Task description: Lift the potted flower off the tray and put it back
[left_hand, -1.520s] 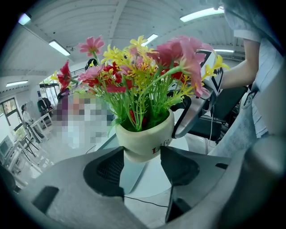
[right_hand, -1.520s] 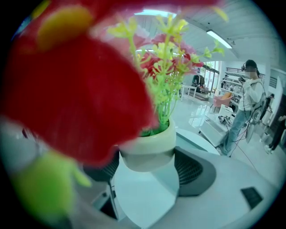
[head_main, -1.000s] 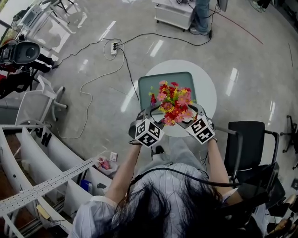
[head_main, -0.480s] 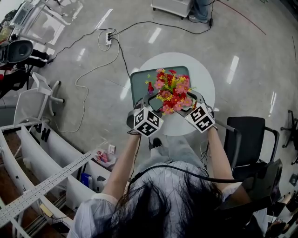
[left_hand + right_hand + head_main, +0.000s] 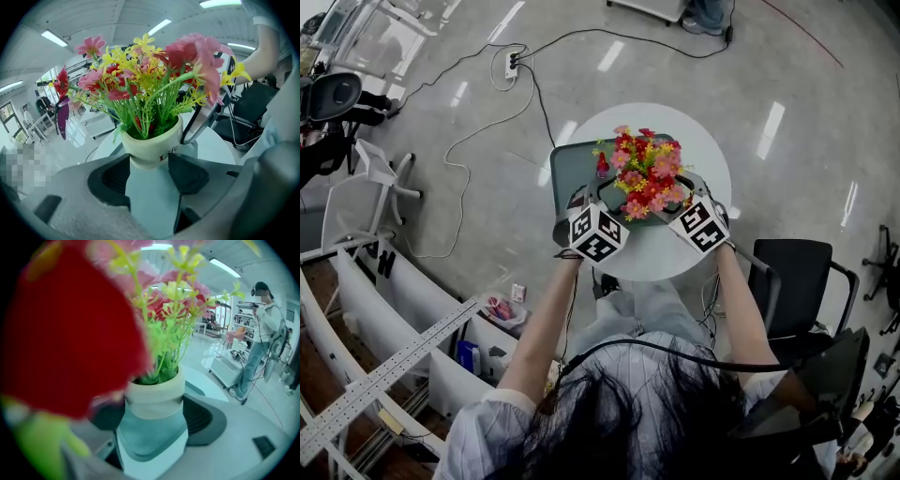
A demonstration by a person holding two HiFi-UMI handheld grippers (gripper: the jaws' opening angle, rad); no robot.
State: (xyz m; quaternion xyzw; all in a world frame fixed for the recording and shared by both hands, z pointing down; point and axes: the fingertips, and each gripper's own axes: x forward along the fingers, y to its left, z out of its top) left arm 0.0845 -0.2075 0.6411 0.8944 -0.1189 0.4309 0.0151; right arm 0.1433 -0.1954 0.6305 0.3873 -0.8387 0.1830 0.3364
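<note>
- The potted flower (image 5: 645,173) stands out over the right part of a blue-green tray (image 5: 567,164), which lies on a round white table (image 5: 712,159)
- From above, the red, pink and yellow blooms hide the pot, with one claw reaching in from each side
- The left claw (image 5: 598,192) comes in at the near left of the blooms, and the right claw (image 5: 689,187) at the near right; their marker cubes sit just short of the table's near edge
- In the left gripper view, the left claw (image 5: 150,168) is clenched on the cream pot (image 5: 152,145): both dark pads press the narrow lower part, under a rim that bears red lettering
- In that same view, a grey finger of the right claw leans against the pot's right side, up by the rim
- In the right gripper view, the right claw (image 5: 154,420) also grasps the pot (image 5: 154,390), one ribbed pad on each side just under the rim
- A large red bloom close to that camera covers most of the view's left half
- The tray (image 5: 150,206) shows between the jaws directly under the pot; whether the pot's bottom touches it or hangs just clear, I cannot tell
- A black chair (image 5: 797,281) stands on the floor right of the table, and a cable (image 5: 487,122) trails across the floor to the left
- A person (image 5: 262,333) stands in the background of the right gripper view
</note>
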